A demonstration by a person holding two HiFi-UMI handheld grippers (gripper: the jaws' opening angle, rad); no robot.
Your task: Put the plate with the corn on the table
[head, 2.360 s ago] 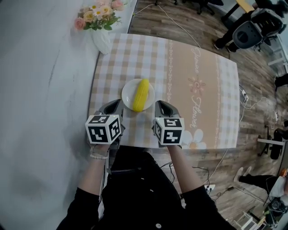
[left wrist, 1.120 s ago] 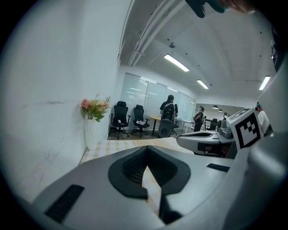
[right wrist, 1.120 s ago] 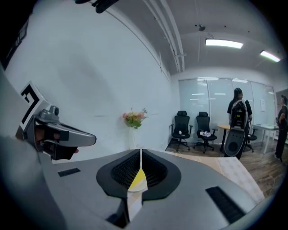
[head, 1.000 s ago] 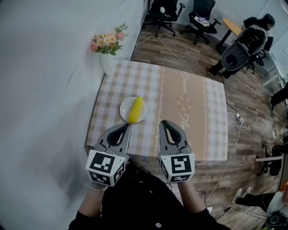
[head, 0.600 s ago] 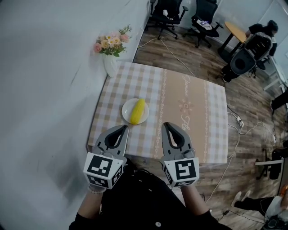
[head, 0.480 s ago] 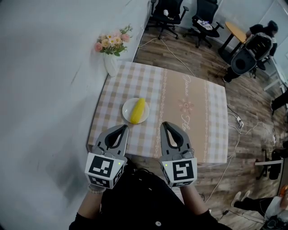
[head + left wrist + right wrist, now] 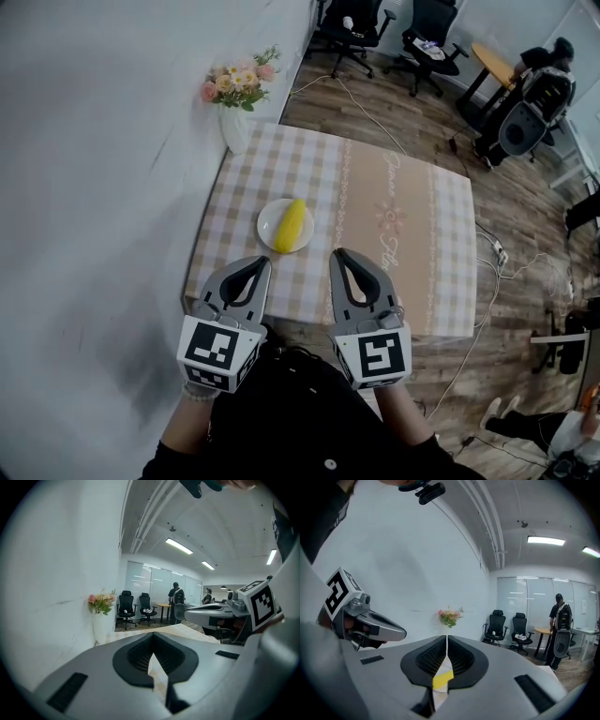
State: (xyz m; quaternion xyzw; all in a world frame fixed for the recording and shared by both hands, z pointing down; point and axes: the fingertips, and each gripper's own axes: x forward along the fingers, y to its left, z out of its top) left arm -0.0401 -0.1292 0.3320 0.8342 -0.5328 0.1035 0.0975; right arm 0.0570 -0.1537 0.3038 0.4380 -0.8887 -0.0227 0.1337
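Note:
A white plate (image 7: 270, 221) lies on the checked tablecloth at the table's (image 7: 412, 244) near left, with a yellow corn cob (image 7: 292, 225) on it. Both grippers hang in front of the table's near edge, short of the plate and touching nothing. My left gripper (image 7: 260, 263) is shut and empty, and so is my right gripper (image 7: 337, 254). In the left gripper view the jaws (image 7: 152, 635) meet along a closed line. The right gripper view shows its jaws (image 7: 446, 637) pressed together, with a sliver of the corn (image 7: 442, 678) in the gap below them.
A white vase of pink flowers (image 7: 236, 94) stands at the table's far left corner, against the grey wall (image 7: 94, 187). Office chairs (image 7: 342, 23) and a person (image 7: 539, 89) are beyond the table. Cables (image 7: 497, 253) trail on the wood floor to the right.
Both grippers have drawn back from beside the plate to in front of the table's edge. The plate with the corn stays on the table. Little has moved in the last half second.

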